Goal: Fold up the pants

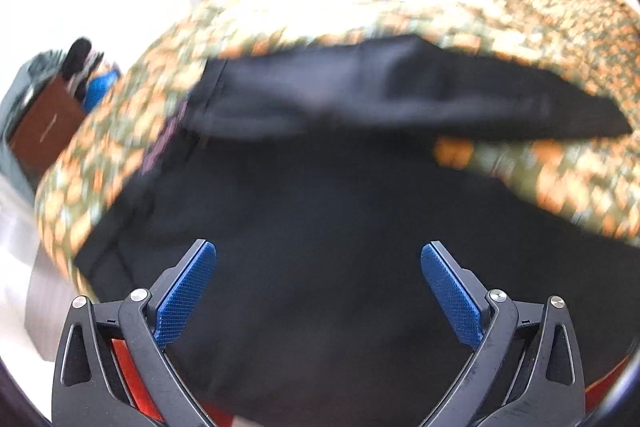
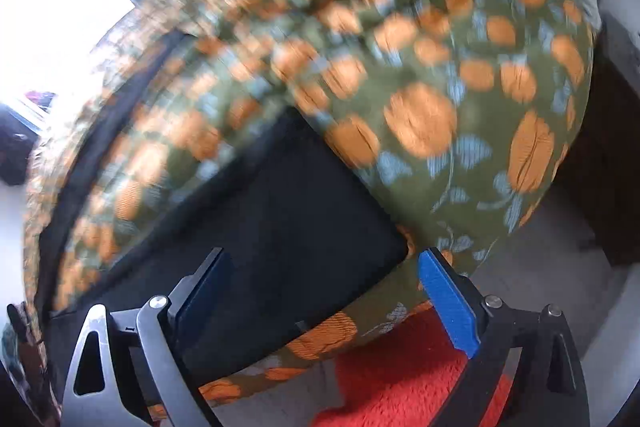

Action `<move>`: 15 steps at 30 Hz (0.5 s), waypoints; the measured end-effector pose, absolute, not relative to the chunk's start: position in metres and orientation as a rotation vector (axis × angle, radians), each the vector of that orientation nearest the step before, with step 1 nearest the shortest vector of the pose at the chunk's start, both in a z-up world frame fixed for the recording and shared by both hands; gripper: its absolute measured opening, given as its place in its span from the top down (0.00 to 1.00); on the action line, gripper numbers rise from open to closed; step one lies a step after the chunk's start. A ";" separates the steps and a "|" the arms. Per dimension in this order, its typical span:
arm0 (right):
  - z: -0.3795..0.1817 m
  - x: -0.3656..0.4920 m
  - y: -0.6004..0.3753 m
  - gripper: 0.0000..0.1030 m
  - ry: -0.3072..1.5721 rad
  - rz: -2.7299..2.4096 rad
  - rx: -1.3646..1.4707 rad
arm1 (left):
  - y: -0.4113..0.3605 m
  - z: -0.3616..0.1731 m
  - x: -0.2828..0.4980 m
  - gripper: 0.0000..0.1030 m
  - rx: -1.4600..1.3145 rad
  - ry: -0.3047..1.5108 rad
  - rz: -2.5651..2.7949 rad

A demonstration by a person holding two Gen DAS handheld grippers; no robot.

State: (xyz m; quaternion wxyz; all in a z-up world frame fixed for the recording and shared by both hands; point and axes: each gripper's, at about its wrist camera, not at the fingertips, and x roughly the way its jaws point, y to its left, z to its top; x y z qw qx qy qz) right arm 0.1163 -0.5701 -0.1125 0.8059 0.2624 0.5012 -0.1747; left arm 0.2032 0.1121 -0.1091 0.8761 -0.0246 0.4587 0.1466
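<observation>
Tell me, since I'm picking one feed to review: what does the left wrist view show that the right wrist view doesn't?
Only the left wrist view shows a brown cabinet beside the bed and the black pants' upper layer lying across the bedspread. Only the right wrist view shows a red rug on the floor and a corner of the pants near the bed edge. Both show black pants on the orange-flowered bedspread, with the left gripper and the right gripper each open and holding nothing.

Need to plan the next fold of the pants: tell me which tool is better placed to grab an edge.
Probably the right tool: it is open, and the corner of the black pants lies between its fingers. The left tool, also open, faces only flat cloth.
</observation>
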 end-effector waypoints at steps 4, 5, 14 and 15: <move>-0.083 0.127 -0.548 0.09 0.991 -0.262 0.605 | 0.119 -0.085 0.255 0.00 -0.102 0.883 0.294; -0.082 0.133 -0.543 0.09 0.981 -0.232 0.642 | 0.124 -0.085 0.273 0.00 -0.104 0.867 0.314; -0.052 0.273 -0.355 0.09 1.066 0.223 0.538 | 0.205 -0.159 0.351 0.00 -0.092 0.957 0.578; -0.051 0.290 -0.329 0.09 1.064 0.273 0.501 | 0.215 -0.173 0.349 0.00 -0.114 0.987 0.590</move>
